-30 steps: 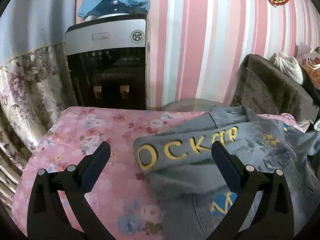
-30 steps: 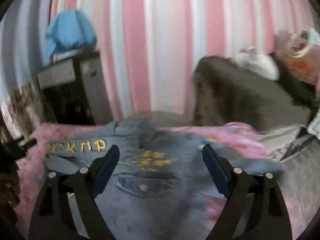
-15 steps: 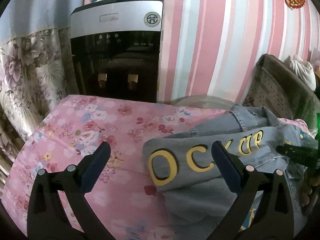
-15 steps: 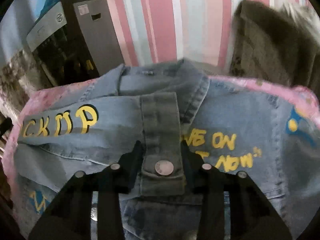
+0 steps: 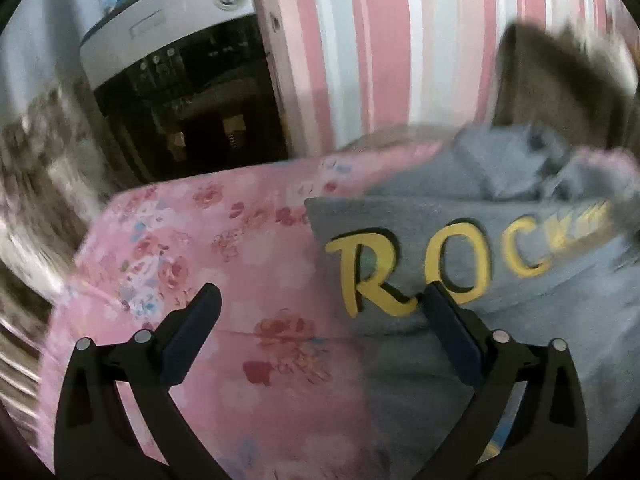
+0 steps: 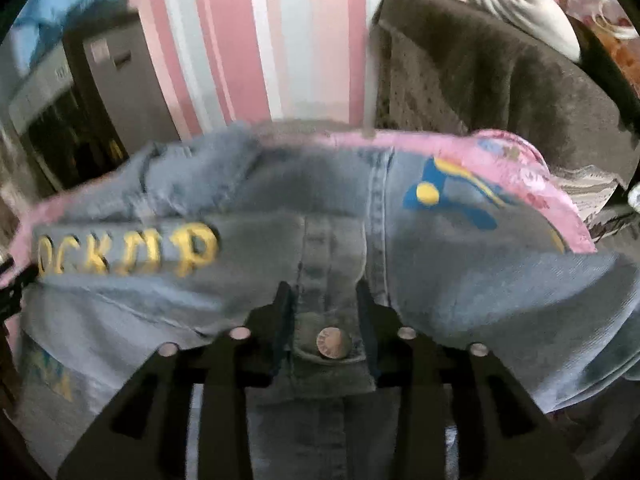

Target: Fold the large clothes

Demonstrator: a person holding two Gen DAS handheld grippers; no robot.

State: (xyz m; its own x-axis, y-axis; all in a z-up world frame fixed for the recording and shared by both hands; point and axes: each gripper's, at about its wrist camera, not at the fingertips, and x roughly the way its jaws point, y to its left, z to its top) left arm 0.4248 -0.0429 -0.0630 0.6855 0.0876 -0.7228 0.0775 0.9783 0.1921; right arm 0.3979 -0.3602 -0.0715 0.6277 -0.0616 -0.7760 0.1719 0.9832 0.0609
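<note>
Clamping the buttoned cuff strap [image 6: 328, 344] of the denim jacket [image 6: 460, 264], the right gripper [image 6: 325, 320] has its jaws narrowed onto the band, one pad on each side and the metal button [image 6: 333, 343] between them; they have just been closing, then eased slightly. The left gripper [image 5: 318, 312] stands wide apart, holding nothing: its left finger hangs over the pink floral cover [image 5: 168, 264], its right fingertip at the near edge of the folded sleeve with yellow letters [image 5: 436, 268]. The jacket lies spread across the cover, collar toward the far striped wall [image 5: 380, 48]. A water dispenser [image 5: 188, 92] stands far left, a brown armchair [image 6: 500, 76] far right
</note>
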